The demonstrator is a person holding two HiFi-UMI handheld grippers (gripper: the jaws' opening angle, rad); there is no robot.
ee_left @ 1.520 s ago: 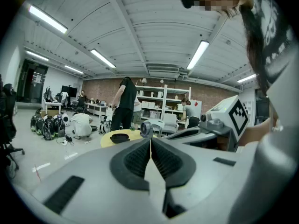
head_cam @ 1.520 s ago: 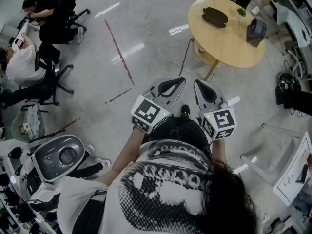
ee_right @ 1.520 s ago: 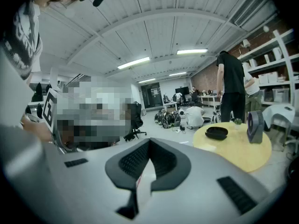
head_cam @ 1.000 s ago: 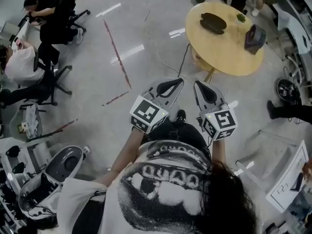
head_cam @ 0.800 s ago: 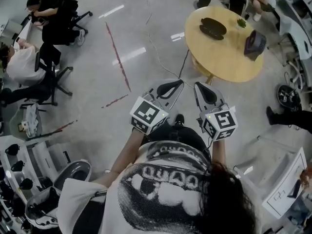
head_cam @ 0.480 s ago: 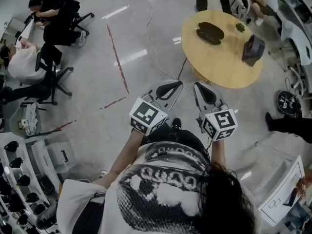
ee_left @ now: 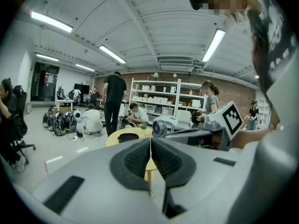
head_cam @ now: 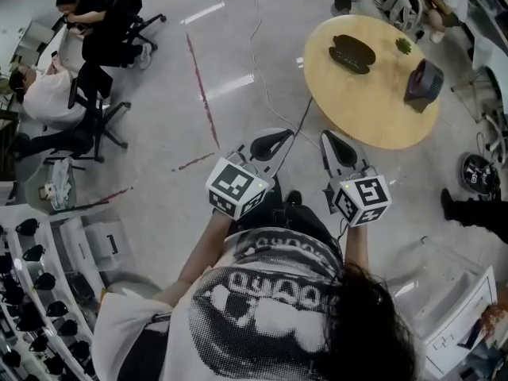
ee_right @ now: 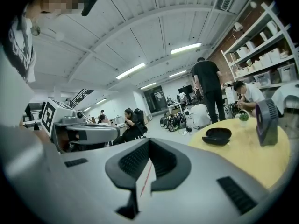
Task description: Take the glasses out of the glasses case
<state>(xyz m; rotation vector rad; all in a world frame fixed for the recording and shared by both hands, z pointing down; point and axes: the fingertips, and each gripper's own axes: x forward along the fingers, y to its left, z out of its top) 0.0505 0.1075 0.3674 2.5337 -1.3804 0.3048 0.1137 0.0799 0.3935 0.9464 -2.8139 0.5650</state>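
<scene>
The left gripper (head_cam: pixel 274 141) and the right gripper (head_cam: pixel 333 144) are held side by side in front of the person, each with its jaws together and nothing between them. The dark glasses case (head_cam: pixel 352 52) lies on the round wooden bench (head_cam: pixel 373 113), well apart from both grippers, with a small fan (head_cam: pixel 422 84) near it

Head cam: above left gripper (head_cam: pixel 287 133) and right gripper (head_cam: pixel 327 136), steeply down. Gripper cams: close behind own jaws, near-level. All 3 share round table (head_cam: pixel 373 94) ahead.

The glasses case (head_cam: pixel 352 53) is black, the table (head_cam: pixel 373 109) yellow, the floor (head_cam: pixel 159 109) grey
</scene>
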